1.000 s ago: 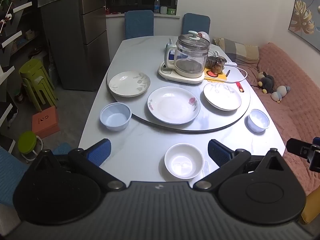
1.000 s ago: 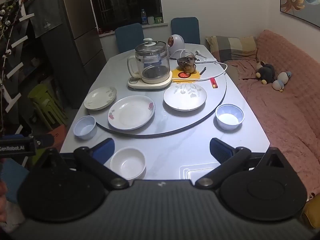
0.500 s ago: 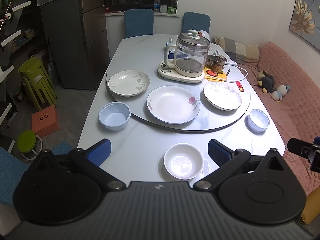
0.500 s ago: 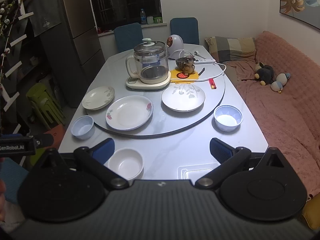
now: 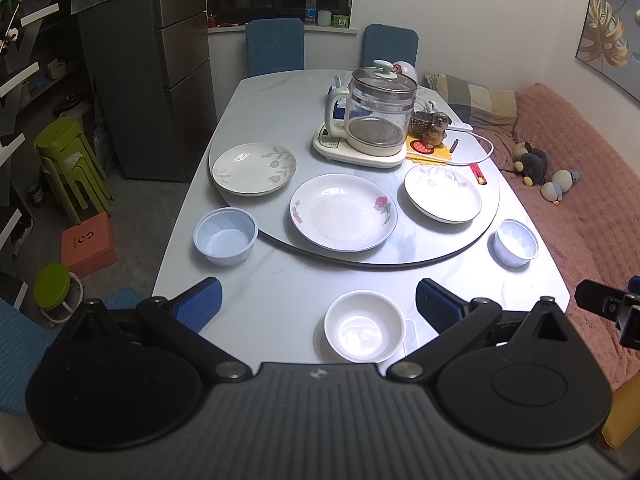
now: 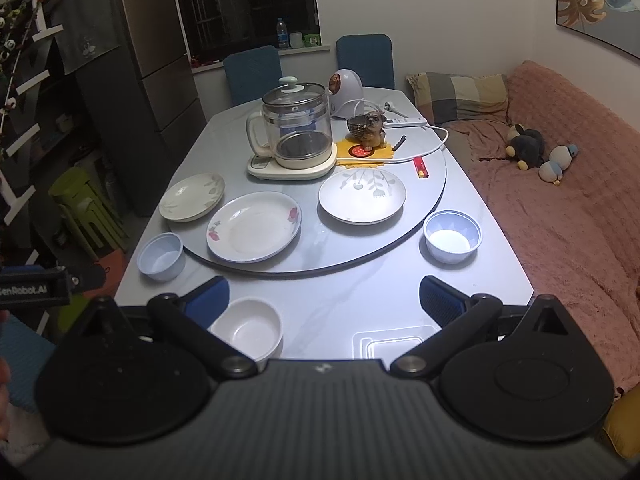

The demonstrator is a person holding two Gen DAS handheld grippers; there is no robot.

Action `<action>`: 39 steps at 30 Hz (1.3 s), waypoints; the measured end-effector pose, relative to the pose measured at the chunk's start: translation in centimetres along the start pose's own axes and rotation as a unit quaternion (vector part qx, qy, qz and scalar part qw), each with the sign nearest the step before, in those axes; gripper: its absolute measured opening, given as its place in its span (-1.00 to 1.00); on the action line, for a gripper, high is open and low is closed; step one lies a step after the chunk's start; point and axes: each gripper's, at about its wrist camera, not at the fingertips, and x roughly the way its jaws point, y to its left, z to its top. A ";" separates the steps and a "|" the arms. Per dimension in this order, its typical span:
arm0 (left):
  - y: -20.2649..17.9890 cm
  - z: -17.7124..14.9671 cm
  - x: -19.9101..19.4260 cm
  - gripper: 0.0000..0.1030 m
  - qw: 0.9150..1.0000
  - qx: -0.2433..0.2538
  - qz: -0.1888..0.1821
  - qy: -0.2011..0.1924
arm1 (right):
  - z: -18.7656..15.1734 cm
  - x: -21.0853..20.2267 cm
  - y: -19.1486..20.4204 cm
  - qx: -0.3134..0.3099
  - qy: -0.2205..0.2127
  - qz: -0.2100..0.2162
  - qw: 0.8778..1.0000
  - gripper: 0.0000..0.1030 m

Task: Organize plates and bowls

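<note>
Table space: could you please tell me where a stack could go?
Bare tabletop stretches behind the leaf plate, left of the kettle. A smaller patch lies between the pale-blue bowl and white bowl. The turntable's near half is crowded.

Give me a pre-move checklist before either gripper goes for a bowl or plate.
1. Left gripper open, empty: ok.
2. Right gripper open, empty: ok.
3. Round white bowl near the table edge, upright, empty: ok.
4. Two pale blue bowls off the turntable, upright: ok.
5. Three plates, rose-patterned, leaf-patterned and grey-sprig, lie apart, unstacked: not ok.
6. Glass kettle stands behind the plates: ok.
</note>
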 end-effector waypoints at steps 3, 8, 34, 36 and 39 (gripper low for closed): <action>-0.2 0.0 0.0 1.00 1.000 0.000 0.000 0.000 | 0.0 0.0 0.0 0.000 0.000 0.000 1.000 1.00; -0.4 0.2 0.2 1.00 1.000 0.003 -0.001 0.002 | 0.0 0.2 -0.1 0.001 0.003 0.000 1.000 1.00; -0.7 1.1 2.2 1.00 1.000 -0.003 0.000 0.014 | 0.2 1.3 -0.4 0.006 0.009 0.000 1.000 1.00; -0.7 1.1 2.3 1.00 1.000 -0.003 0.001 0.014 | 0.4 1.4 -0.4 0.004 0.007 0.004 1.000 1.00; -0.8 1.1 2.4 1.00 1.000 -0.001 0.001 0.018 | 0.3 1.5 -0.7 0.008 0.009 0.006 1.000 1.00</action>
